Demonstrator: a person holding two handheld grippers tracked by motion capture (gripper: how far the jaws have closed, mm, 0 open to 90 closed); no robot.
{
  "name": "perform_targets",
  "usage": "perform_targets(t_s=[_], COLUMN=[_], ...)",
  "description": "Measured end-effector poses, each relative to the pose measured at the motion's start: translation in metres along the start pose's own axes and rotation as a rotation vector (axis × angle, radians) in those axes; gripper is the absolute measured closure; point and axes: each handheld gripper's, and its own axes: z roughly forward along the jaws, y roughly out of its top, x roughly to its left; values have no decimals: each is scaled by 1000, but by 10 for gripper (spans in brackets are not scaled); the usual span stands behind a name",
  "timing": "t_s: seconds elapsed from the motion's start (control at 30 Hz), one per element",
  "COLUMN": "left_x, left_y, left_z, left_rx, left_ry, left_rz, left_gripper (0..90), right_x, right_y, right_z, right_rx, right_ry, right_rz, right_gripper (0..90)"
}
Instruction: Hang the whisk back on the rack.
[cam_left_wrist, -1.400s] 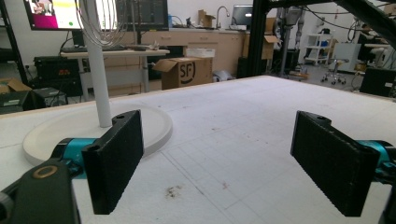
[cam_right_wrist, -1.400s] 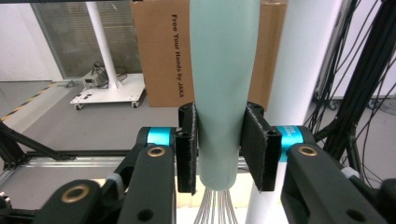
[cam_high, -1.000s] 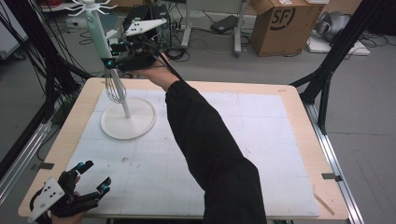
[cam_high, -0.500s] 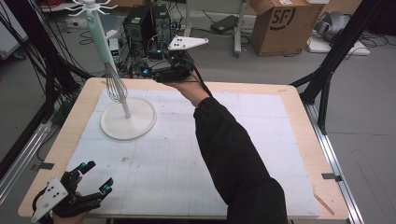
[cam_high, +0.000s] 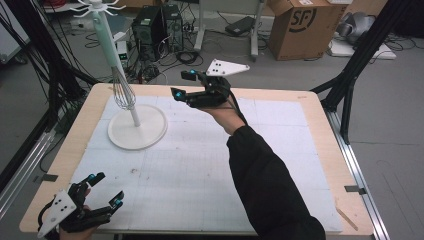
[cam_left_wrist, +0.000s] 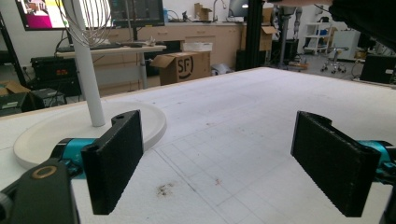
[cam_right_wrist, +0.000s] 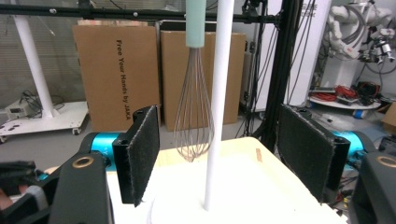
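A wire whisk with a pale green handle hangs from a white rack pole on a round white base at the table's far left. My right gripper is open in the air to the right of the rack, jaws pointing at it. In the right gripper view the whisk and pole stand between my spread jaws, farther off. My left gripper rests open at the near left corner. In its own view the rack base lies ahead.
White gridded foam mat covers the wooden table. Black frame posts stand at the right, and cables and cardboard boxes lie beyond the far edge. A small dark smudge marks the mat.
My right gripper has drawn back to the right, away from the whisk on the rack, empty. The left gripper has stayed in place.
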Motion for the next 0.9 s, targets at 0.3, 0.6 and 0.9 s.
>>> perform_targets(t_s=[0.3,0.6,0.9], left_x=[-1,-3,-4], left_y=[0,0,0], left_z=[2,4,8], left_rx=[4,9,11], left_ry=[5,-1,-6], left_rz=[5,12,16], left_gripper=[174,173,173], right_x=[6,20,32], right_y=[-16,-36,-51], right_z=[-28,-63,-88], right_rx=[-9,-20,-44], right_ry=[-32,-67,-108], right_rz=[14,35,44], right_gripper=[306,305,306])
